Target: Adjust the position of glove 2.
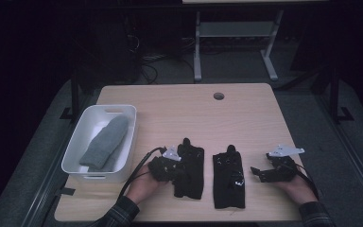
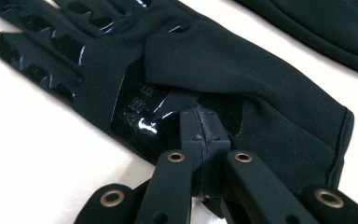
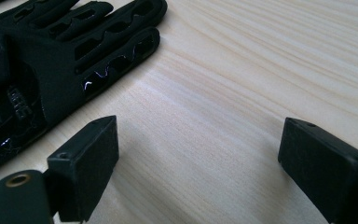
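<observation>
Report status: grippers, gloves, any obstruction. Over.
Left gripper shut on left black glove. Right gripper open, beside right black glove. Nothing in the way.

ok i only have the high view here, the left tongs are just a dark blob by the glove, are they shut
observer: yes, the left tongs are shut, tips on the palm of the left glove; can't tell if fabric is pinched.
operator: and the right tongs
observer: the right tongs are open, with bare table between them.
operator: touching the other glove
observer: no, a strip of table shows between them and the right glove.
</observation>
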